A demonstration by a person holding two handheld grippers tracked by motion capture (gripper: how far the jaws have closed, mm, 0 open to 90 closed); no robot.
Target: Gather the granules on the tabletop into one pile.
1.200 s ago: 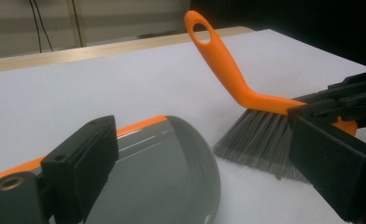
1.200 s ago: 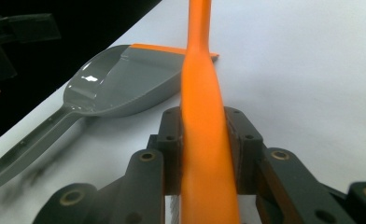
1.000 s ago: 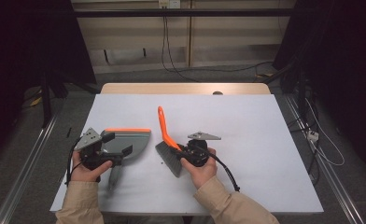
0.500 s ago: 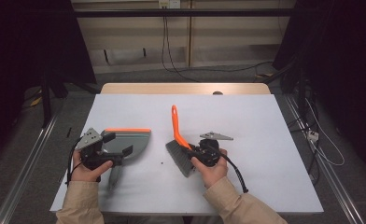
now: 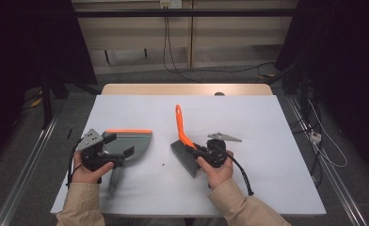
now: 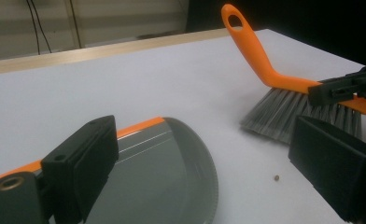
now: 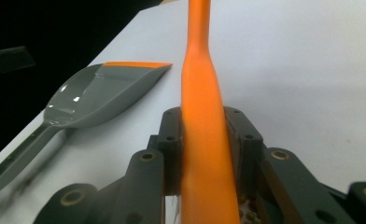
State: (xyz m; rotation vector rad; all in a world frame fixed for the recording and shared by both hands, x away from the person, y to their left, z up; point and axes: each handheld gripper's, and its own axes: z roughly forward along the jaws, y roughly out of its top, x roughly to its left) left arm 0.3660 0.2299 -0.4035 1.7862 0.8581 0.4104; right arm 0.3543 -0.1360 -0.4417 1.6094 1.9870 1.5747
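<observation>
High view: right gripper (image 5: 202,154) clamped on the brush (image 5: 183,141), bristles on the table (image 5: 267,117) at centre; dustpan (image 5: 126,143) to its left, a small crumb (image 5: 163,165) between them. Left gripper (image 5: 121,153) sits over the pan

Left gripper view: jaws wide apart, nothing between them, pan rim below, crumb near right

Right gripper view: jaws tight on the orange handle

Judgement: steady the pan's lip flat first, then sweep the crumb leftward with short, low strokes

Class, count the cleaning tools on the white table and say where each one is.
2. The dustpan lies left of centre, by the left gripper. The brush is right of centre, bristles down, its orange handle clamped in the right gripper.
</observation>
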